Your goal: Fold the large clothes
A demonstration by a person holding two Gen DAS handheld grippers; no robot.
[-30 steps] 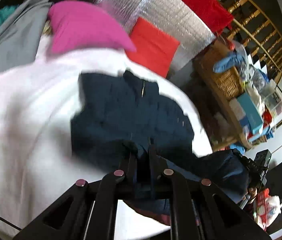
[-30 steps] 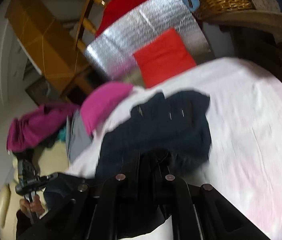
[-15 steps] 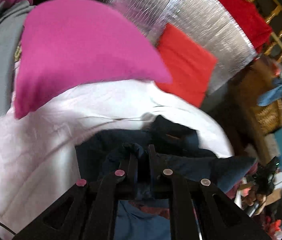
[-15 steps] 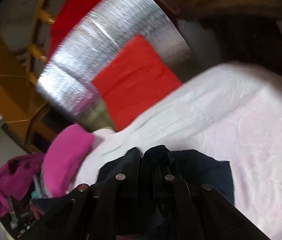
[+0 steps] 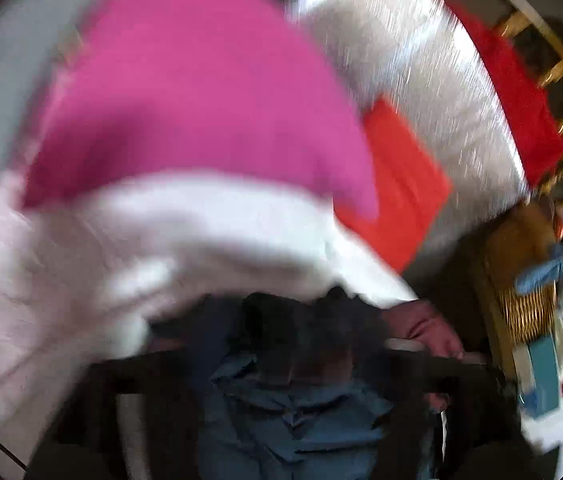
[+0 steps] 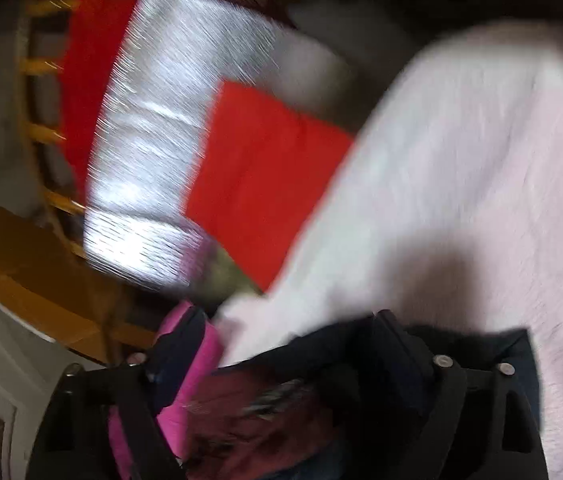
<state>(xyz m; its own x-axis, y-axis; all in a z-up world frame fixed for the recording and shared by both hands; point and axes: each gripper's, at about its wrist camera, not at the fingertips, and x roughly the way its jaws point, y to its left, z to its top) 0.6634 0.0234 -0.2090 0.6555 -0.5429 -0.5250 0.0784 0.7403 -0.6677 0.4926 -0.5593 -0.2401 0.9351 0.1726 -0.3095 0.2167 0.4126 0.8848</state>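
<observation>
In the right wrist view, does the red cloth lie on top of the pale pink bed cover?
No. The red cloth lies against the silver quilted panel, beside and beyond the edge of the pale pink cover, not on it.

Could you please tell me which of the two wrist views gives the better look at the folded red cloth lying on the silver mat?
The right wrist view: the red cloth shows nearly whole on the silver mat, blurred. In the left wrist view the cloth is partly hidden behind the pink cushion.
</observation>
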